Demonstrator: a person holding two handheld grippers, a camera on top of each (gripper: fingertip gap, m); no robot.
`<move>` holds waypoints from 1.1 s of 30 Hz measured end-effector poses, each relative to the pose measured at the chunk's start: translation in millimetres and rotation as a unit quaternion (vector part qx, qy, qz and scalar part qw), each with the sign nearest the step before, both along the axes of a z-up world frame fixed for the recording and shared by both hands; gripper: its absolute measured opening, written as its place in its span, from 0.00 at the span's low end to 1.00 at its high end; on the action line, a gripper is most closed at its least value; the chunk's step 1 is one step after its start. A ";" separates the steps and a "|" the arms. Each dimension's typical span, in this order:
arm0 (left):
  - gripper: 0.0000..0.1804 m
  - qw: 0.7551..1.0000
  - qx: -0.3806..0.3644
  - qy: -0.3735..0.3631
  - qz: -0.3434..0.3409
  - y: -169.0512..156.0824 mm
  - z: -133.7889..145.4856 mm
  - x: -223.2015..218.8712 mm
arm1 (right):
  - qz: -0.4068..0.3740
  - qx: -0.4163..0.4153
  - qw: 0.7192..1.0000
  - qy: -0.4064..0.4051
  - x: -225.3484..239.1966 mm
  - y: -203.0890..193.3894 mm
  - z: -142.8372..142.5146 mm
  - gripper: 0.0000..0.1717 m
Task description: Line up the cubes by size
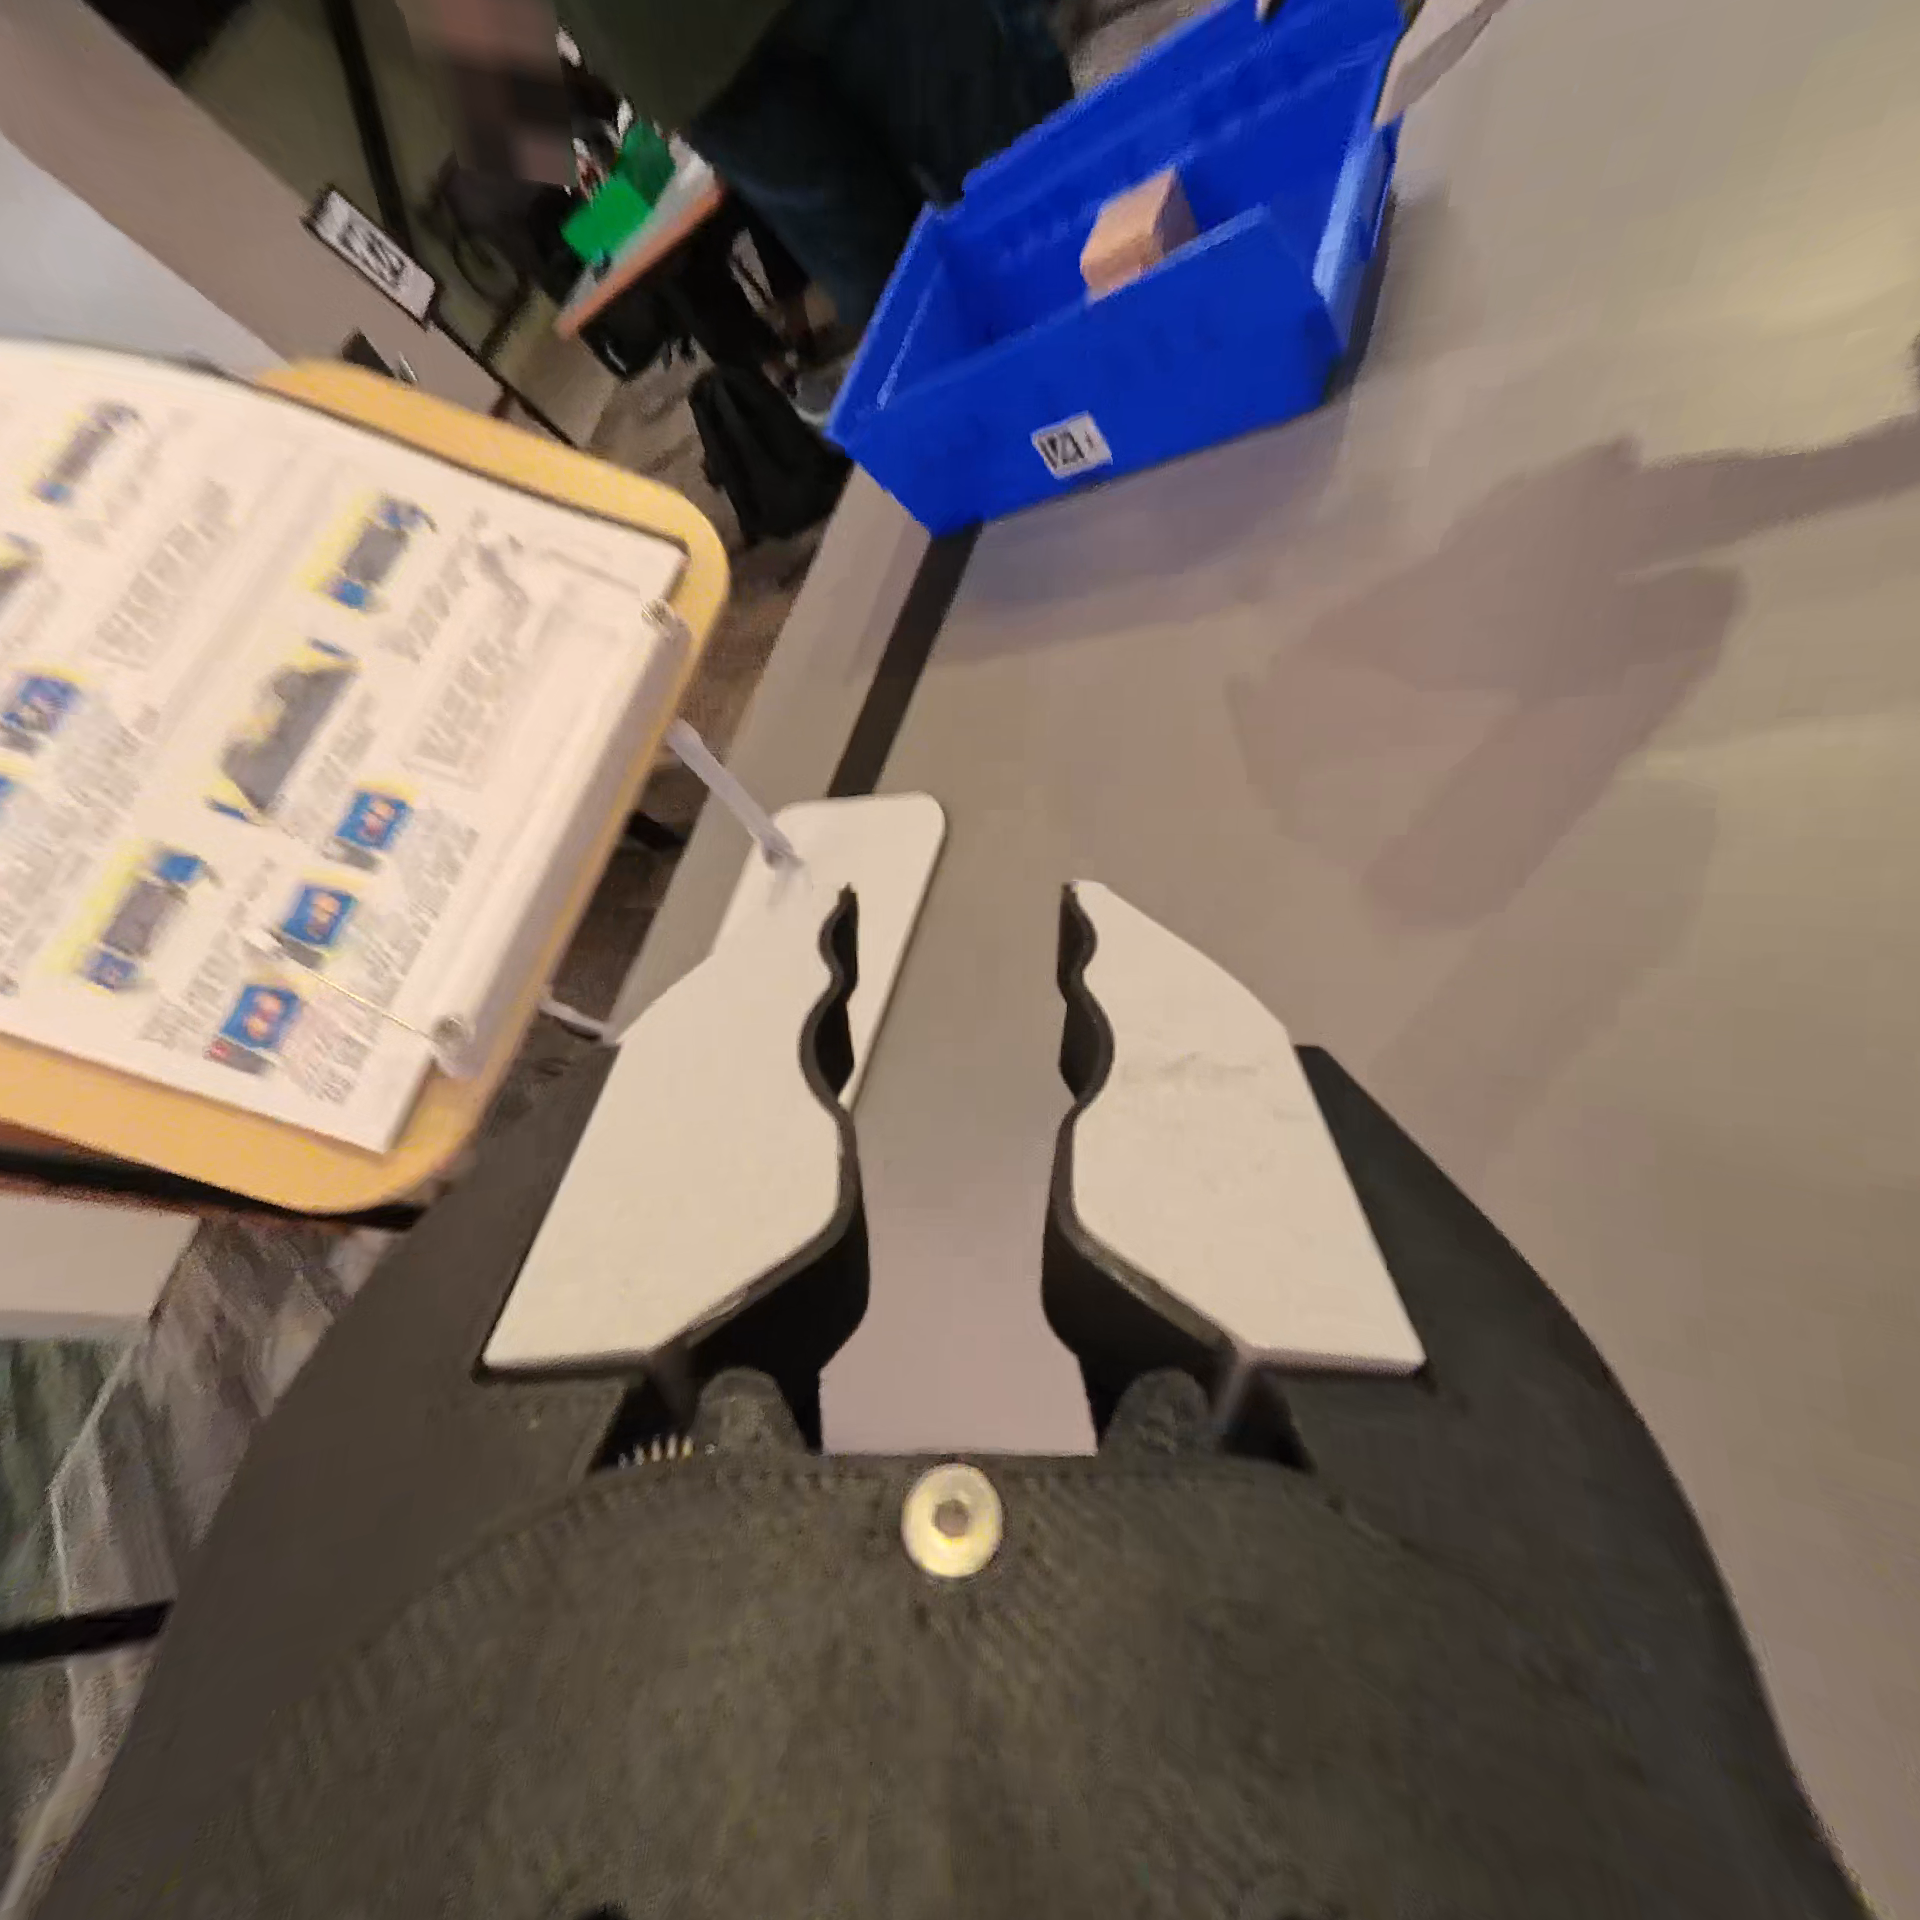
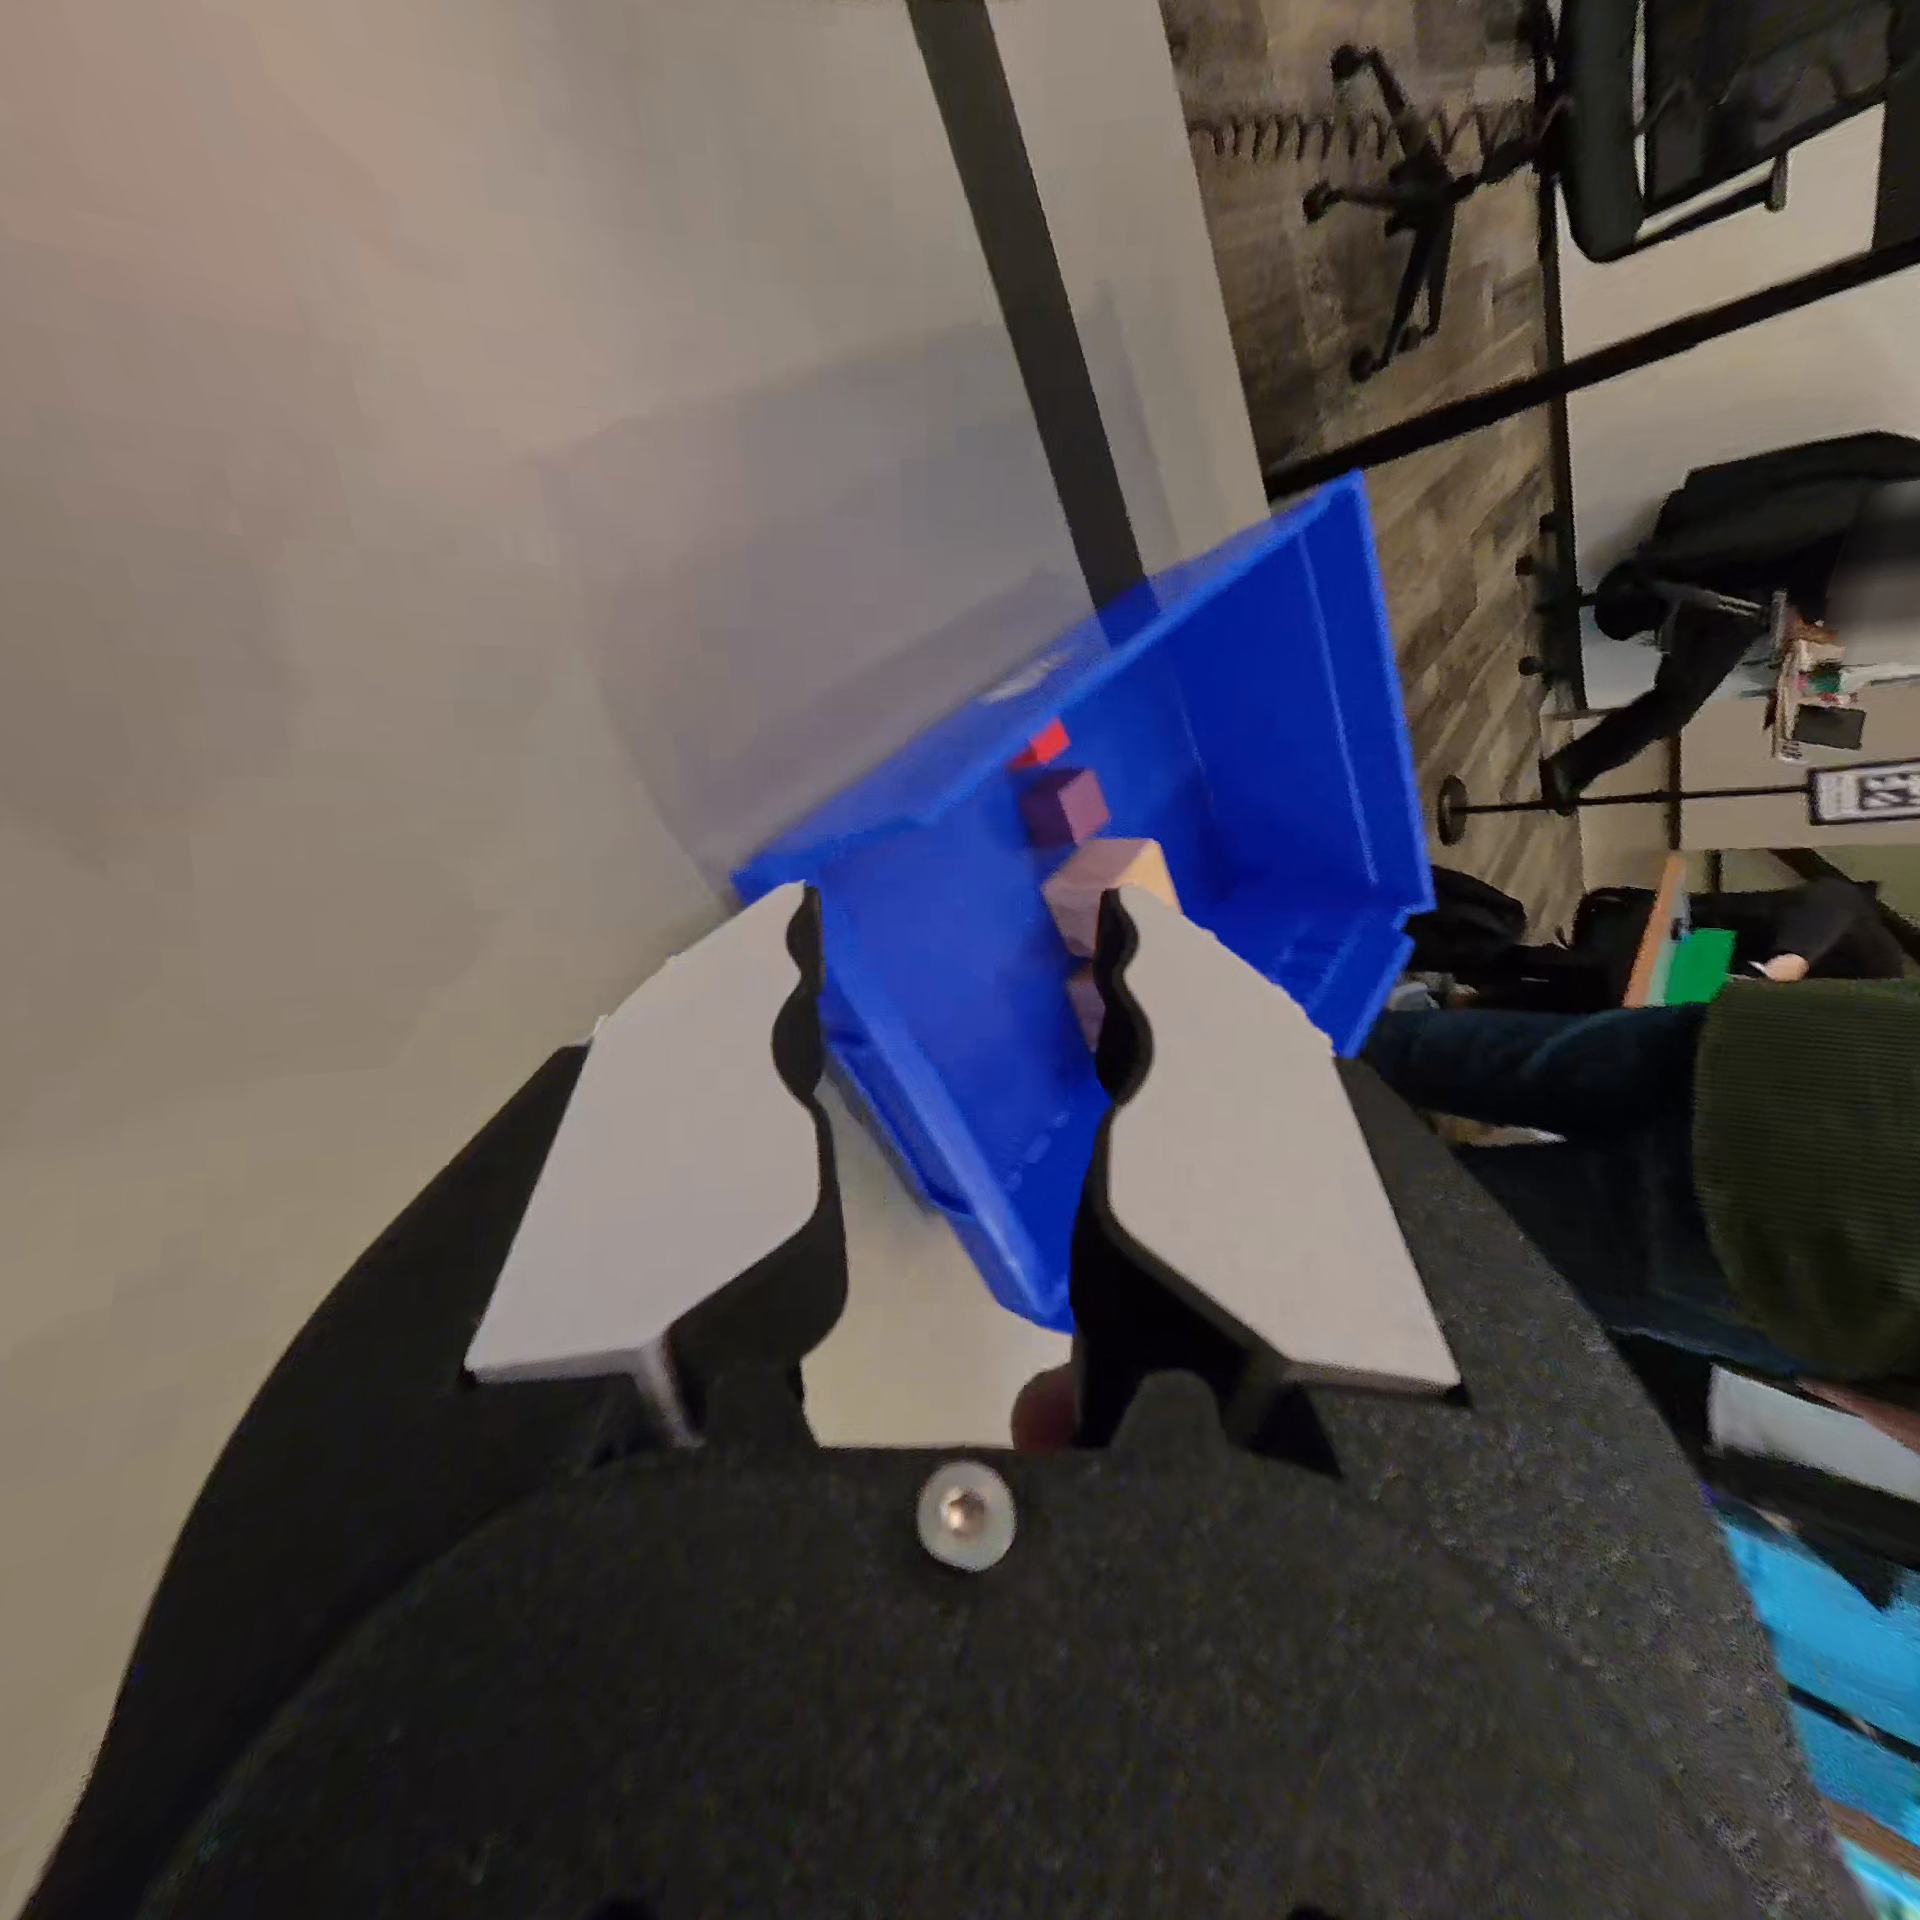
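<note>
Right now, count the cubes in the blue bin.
4 visible, in a row inside the bin: red farthest, purple, big tan, and a pale one partly behind the right gripper's finger. More may be hidden.

In the left wrist view, the blue bin [image 1: 1101,395] ran off the top edge at one o'clock, and its divider wall hid the lower part of the tan cube [image 1: 1132,244]. No other cube showed there. The printed sheet [image 1: 260,748] on the wooden board [image 1: 665,582] was blurred and cut off at nine o'clock.

In the right wrist view, the right gripper's [image 2: 961,914] finger [image 2: 1226,1091] at three o'clock covered part of the tan cube [image 2: 1101,883] and most of a pale purple one [image 2: 1086,1003] below it. The red cube [image 2: 1044,743] was half hidden behind the bin's wall [image 2: 935,769]. A person's sleeve [image 2: 1808,1164] was cut off at three o'clock, and a distant person [image 2: 1704,634] was too blurred to make out.
</note>
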State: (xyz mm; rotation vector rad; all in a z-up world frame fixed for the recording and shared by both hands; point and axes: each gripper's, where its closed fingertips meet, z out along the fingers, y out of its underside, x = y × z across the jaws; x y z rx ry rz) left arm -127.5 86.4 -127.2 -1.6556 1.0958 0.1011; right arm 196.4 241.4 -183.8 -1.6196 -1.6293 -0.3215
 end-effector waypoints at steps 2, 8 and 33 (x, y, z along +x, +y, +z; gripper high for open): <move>0.23 1.000 -0.019 0.000 0.016 -10.0 -27.4 -5.1 | 0.004 0.000 0.999 0.038 -9.3 -11.7 -9.3 0.30; 0.30 0.992 -0.042 -0.012 0.122 -32.2 -85.0 -57.6 | -0.008 0.013 0.995 0.101 -21.2 -16.9 -31.6 0.37; 0.44 0.933 -0.187 0.073 0.298 -33.0 -178.2 -253.1 | 0.063 -0.021 0.997 -0.033 2.9 50.3 -122.1 0.24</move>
